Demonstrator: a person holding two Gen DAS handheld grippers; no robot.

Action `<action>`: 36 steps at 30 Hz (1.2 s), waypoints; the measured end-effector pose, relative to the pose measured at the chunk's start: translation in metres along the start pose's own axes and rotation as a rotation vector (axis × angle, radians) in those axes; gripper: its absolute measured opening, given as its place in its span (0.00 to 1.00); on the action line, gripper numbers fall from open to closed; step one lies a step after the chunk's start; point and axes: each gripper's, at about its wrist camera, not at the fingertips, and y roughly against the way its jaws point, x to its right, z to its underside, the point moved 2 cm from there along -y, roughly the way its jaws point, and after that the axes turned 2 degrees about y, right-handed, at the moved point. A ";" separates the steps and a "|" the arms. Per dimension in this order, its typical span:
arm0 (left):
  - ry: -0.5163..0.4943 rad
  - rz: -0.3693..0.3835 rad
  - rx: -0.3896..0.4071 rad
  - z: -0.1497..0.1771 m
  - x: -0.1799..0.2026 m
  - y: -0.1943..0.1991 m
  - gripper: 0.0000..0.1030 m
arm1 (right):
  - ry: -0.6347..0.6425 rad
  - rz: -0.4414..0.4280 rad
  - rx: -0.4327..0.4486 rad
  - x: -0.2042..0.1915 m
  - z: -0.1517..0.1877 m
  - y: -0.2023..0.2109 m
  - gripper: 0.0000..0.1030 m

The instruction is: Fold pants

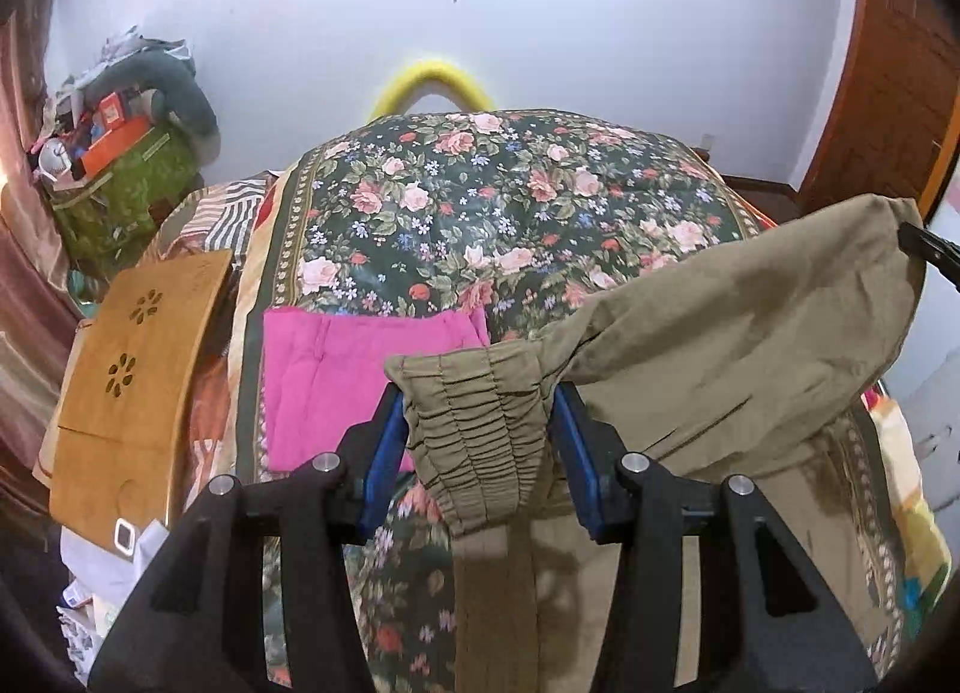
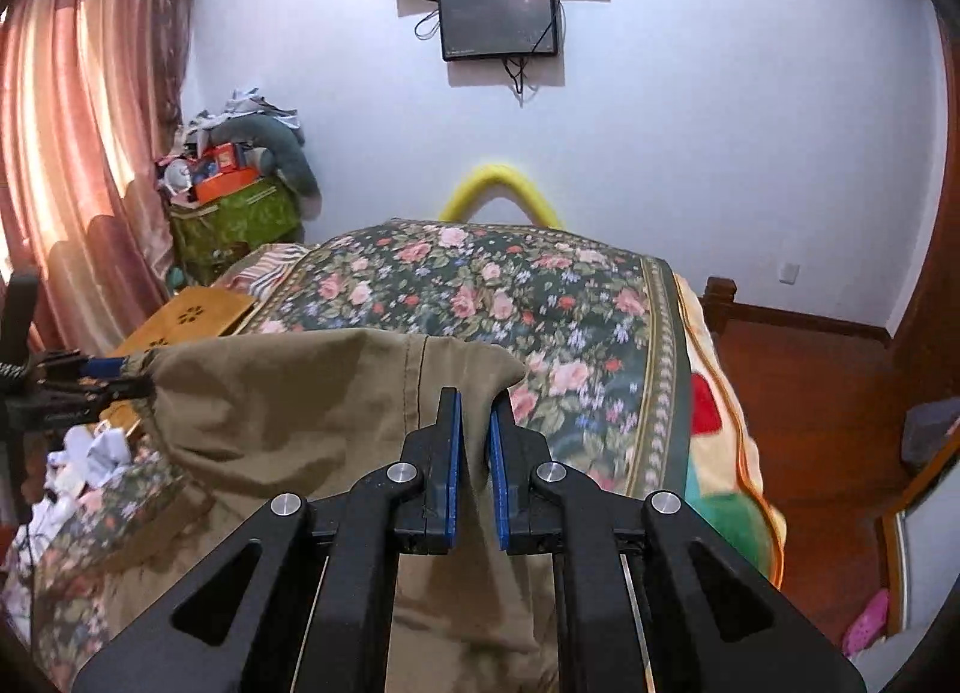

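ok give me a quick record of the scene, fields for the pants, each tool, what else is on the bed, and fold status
pants: khaki pants, lifted above the floral bedspread, stretched between both tools
left tool: left tool clamped on the gathered elastic waistband
right tool: right tool shut on the other end of the waist
also on bed: pink garment, lying flat and folded
beside bed: wooden board
fold status: not yet folded

A bed (image 1: 420, 177) under a floral bedspread (image 1: 510, 201) carries folded pink pants (image 1: 336, 381) near its left edge.
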 end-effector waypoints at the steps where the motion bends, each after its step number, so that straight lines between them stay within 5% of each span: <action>1: -0.006 0.000 0.001 0.005 0.001 0.004 0.47 | 0.000 -0.006 0.004 -0.003 0.007 0.008 0.07; 12: -0.082 0.003 0.013 0.072 0.003 0.039 0.47 | 0.017 -0.005 -0.033 -0.038 0.086 0.064 0.08; 36: -0.130 0.016 -0.114 0.186 -0.013 0.044 0.39 | -0.134 0.075 -0.235 -0.066 0.211 0.091 0.10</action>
